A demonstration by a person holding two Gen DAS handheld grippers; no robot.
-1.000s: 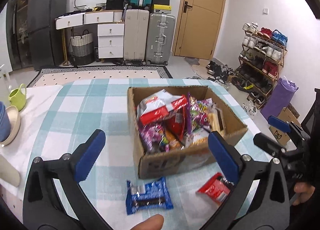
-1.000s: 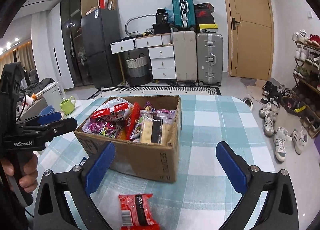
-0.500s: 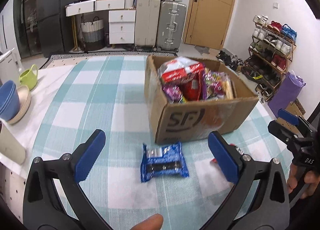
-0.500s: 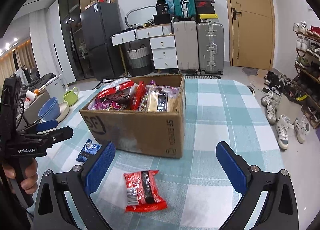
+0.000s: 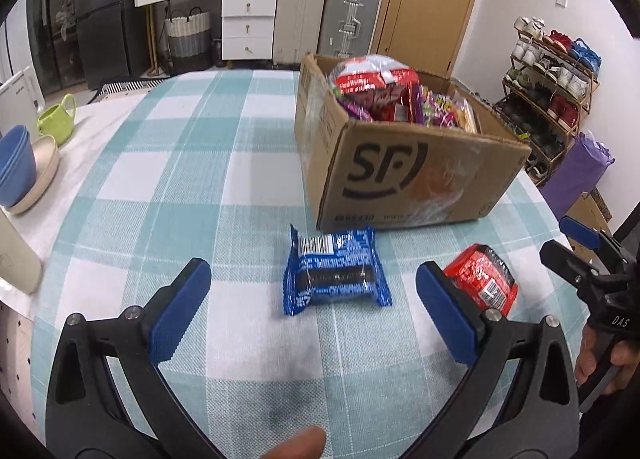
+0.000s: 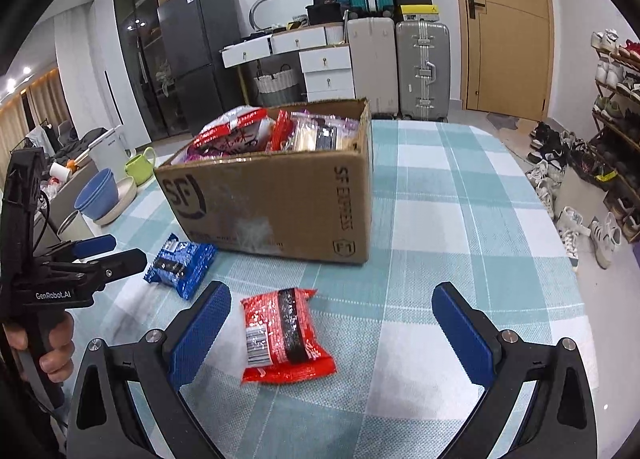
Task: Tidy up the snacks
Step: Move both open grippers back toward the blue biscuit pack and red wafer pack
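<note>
At the bottom of the left wrist view, the left gripper (image 5: 308, 311) is spread wide, empty, the blue packet (image 5: 335, 271) lying between its fingers. The right gripper (image 6: 328, 329), equally wide, frames the red packet (image 6: 284, 335). Above both sits the full cardboard box (image 5: 404, 163) on the checked tablecloth (image 5: 160, 195).

Both views were taken low over the table (image 5: 224, 179), near the box (image 5: 404, 175), facing the far wall; box and both packets were shared.
</note>
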